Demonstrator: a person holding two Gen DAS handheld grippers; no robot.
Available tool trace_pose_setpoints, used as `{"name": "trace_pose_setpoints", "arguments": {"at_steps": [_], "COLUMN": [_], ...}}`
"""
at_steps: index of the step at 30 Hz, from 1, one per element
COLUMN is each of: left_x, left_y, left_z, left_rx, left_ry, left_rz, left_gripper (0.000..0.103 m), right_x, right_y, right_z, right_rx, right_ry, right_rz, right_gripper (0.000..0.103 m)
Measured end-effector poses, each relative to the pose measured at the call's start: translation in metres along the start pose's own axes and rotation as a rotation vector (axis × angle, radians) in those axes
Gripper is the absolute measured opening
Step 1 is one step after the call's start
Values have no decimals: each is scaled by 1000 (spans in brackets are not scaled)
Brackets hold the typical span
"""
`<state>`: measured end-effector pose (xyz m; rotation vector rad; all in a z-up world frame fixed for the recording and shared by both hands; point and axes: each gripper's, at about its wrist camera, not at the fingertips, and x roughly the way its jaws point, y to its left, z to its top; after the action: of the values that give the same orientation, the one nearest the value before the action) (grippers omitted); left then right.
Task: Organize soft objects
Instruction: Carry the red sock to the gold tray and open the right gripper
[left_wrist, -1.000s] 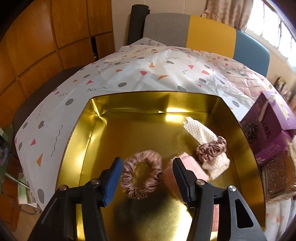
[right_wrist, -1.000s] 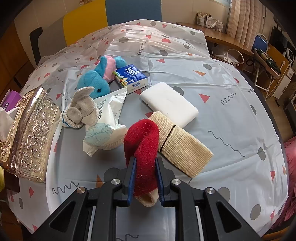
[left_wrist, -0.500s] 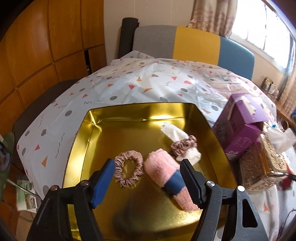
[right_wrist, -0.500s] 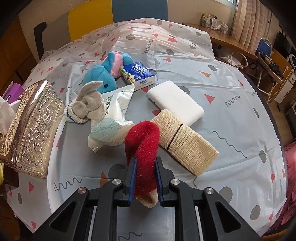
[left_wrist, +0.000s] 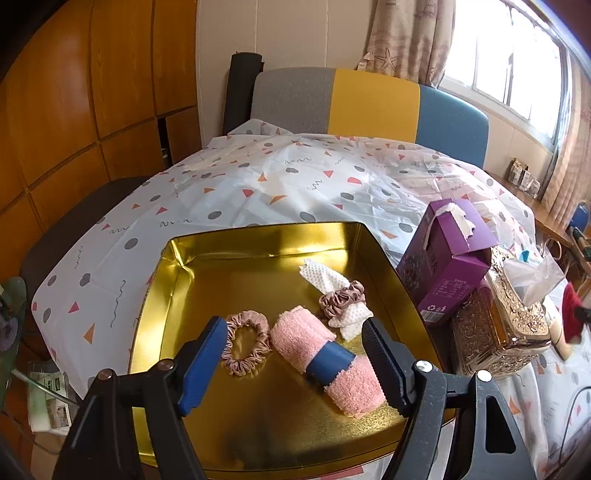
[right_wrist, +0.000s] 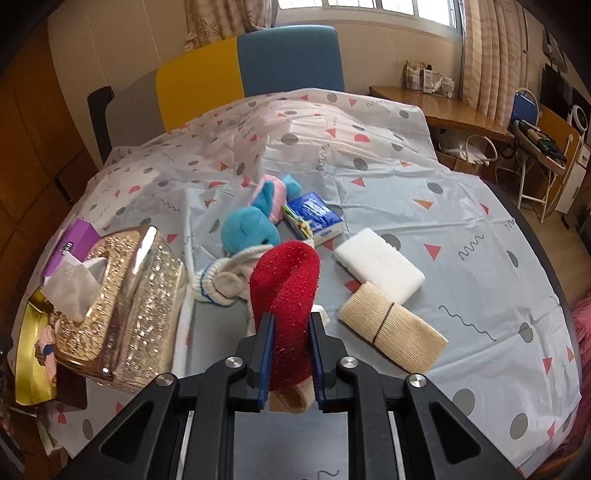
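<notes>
A gold tin tray (left_wrist: 221, 258) holds a pink scrunchie (left_wrist: 245, 347), a rolled pink towel with a blue band (left_wrist: 325, 354) and a white dotted cloth bound by a second scrunchie (left_wrist: 341, 299). My left gripper (left_wrist: 293, 326) hovers above the tray, its jaws opening. The towel lies below them on the tray floor, untouched. My right gripper (right_wrist: 291, 319) is shut on a folded red sock (right_wrist: 286, 280), held up off the tablecloth. The tray's edge (right_wrist: 26, 339) shows at far left in the right wrist view.
Between tray and loose items stand a purple carton (left_wrist: 447, 266) and an ornate gold tissue box (right_wrist: 125, 295). On the cloth lie a blue plush (right_wrist: 251, 225), tissue pack (right_wrist: 314, 216), white sponge (right_wrist: 378, 264), beige banded roll (right_wrist: 391, 330) and grey sock bundle (right_wrist: 221, 284).
My left gripper widened, letting go of the pink towel, and drew up and back from the tray. My right gripper lifted the red sock off the table.
</notes>
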<state>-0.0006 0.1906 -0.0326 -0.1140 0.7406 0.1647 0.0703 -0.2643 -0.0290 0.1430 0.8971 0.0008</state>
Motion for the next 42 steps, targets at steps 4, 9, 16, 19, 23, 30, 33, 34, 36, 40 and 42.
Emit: {"name": "trace_pose_setpoints", "arguments": {"at_steps": [4, 9, 16, 19, 23, 30, 33, 34, 36, 40, 42], "left_x": [-3, -5, -11, -12, -15, -23, -23, -22, -21, -18, -17], "left_y": [5, 13, 32, 41, 53, 71, 75, 76, 77, 78, 74], "left_z": [-1, -3, -2, -2, -2, -3, -6, -8, -9, -10, -11], "left_rx": [-11, -33, -81, -97, -119, -142, -152, -154, -158, -163, -155], "left_ry": [-10, -7, -21, -21, -26, -58, -51, -47, -41, -28, -22], "left_rz": [1, 1, 23, 36, 55, 75, 73, 72, 68, 58, 52], "left_gripper": [76, 76, 76, 76, 76, 78, 80, 80, 80, 81, 83], "right_x": [-23, -55, -68, -59, -45, -16, -3, 3, 16, 42, 49], "right_y": [32, 87, 186, 229, 280, 311, 321, 325, 332, 346, 350], "right_z": [17, 38, 39, 29, 5, -15, -24, -27, -34, -51, -57], "right_rx": [-39, -102, -259, -330, -432, -472, -498, -499, -507, -565, -603], "right_ry": [-68, -144, -142, -97, -49, 35, 84, 110, 151, 207, 183], "right_rz": [54, 201, 406, 475, 523, 542, 537, 546, 551, 467, 368], "right_gripper": [16, 16, 16, 16, 16, 16, 16, 17, 17, 19, 28]}}
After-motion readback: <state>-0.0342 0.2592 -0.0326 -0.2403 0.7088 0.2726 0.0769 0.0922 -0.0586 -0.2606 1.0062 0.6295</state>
